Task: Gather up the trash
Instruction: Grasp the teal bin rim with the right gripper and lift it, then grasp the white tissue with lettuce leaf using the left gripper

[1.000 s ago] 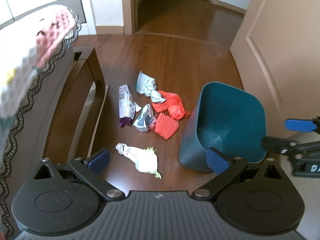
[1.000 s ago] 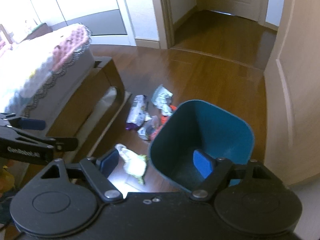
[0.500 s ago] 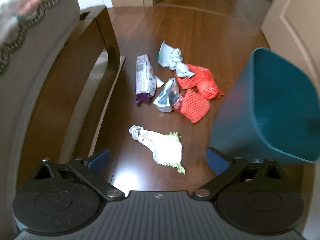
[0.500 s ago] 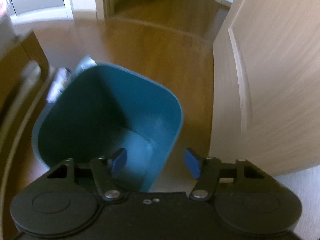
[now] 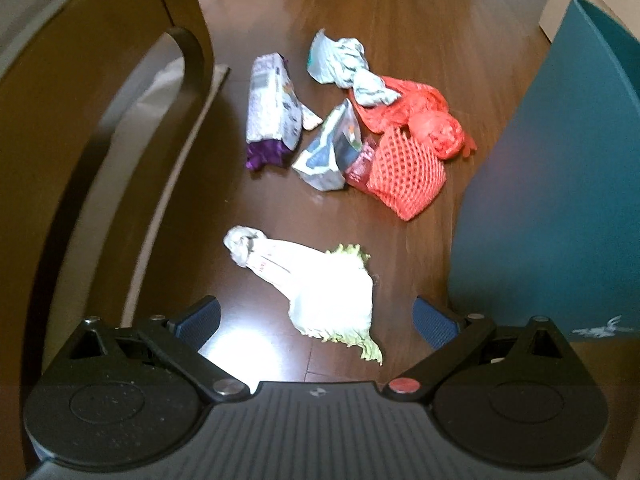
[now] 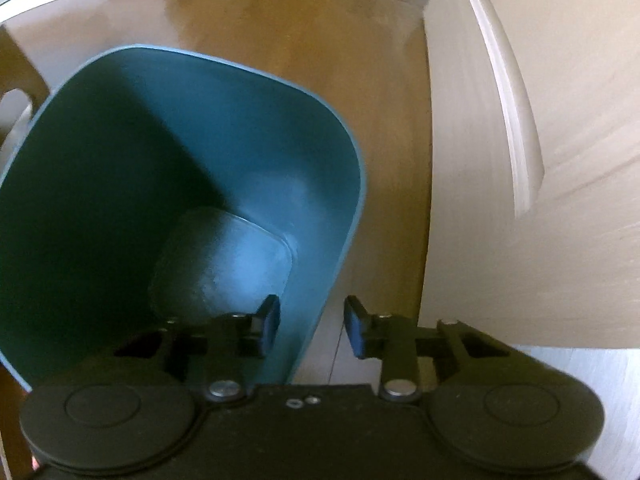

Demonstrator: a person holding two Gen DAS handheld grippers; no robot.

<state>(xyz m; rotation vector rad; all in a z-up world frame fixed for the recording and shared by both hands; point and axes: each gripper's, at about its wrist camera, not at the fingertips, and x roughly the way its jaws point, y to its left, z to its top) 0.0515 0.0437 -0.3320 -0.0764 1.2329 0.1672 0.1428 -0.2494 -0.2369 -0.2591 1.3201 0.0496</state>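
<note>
Left gripper (image 5: 316, 322): spread wide, empty, and I have it nearest the trash.
White wrapper (image 5: 316, 284): on the floor, dead ahead between the pads, long axis diagonal.
Right gripper (image 6: 310, 328): part-open, straddling the bin (image 6: 320, 280) wall.

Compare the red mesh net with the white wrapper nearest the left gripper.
The red mesh net is an open orange-red lattice; the white wrapper is solid, with a green frilled edge. The net touches other trash near the teal bin; the wrapper lies alone, just ahead of the left gripper. Both lie on the wooden floor.
</note>
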